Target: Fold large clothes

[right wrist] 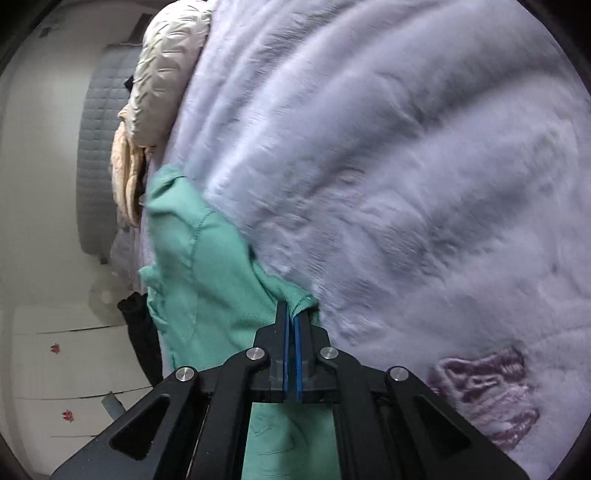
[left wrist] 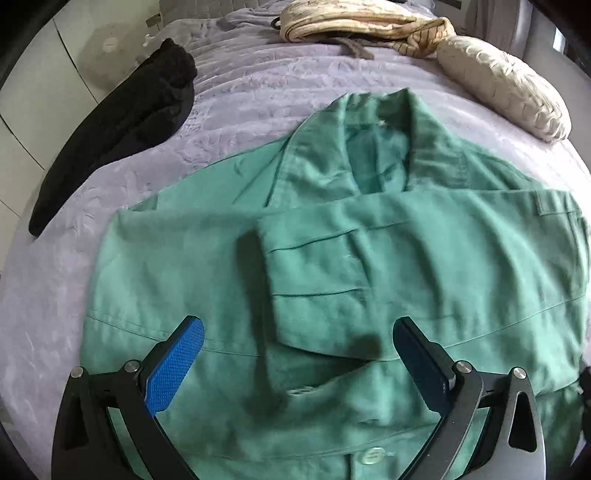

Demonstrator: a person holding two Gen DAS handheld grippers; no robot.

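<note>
A green collared shirt [left wrist: 332, 258] lies spread on a lilac plush blanket [left wrist: 258, 92], collar at the far end, with one sleeve folded across its front. My left gripper [left wrist: 297, 334] hovers open above the shirt's lower front, its blue pads wide apart and nothing between them. In the right wrist view the same green shirt [right wrist: 207, 266] hangs to the left over the blanket [right wrist: 406, 147]. My right gripper [right wrist: 293, 314] is shut on a bunched edge of that fabric, which pokes out past the fingertips.
A black garment [left wrist: 122, 129] lies along the blanket's left edge. A cream quilted pillow [left wrist: 506, 88] and a beige striped cloth [left wrist: 354, 22] sit at the far end. White cabinet fronts [right wrist: 55, 369] and a grey padded panel [right wrist: 99, 147] stand beyond the bed.
</note>
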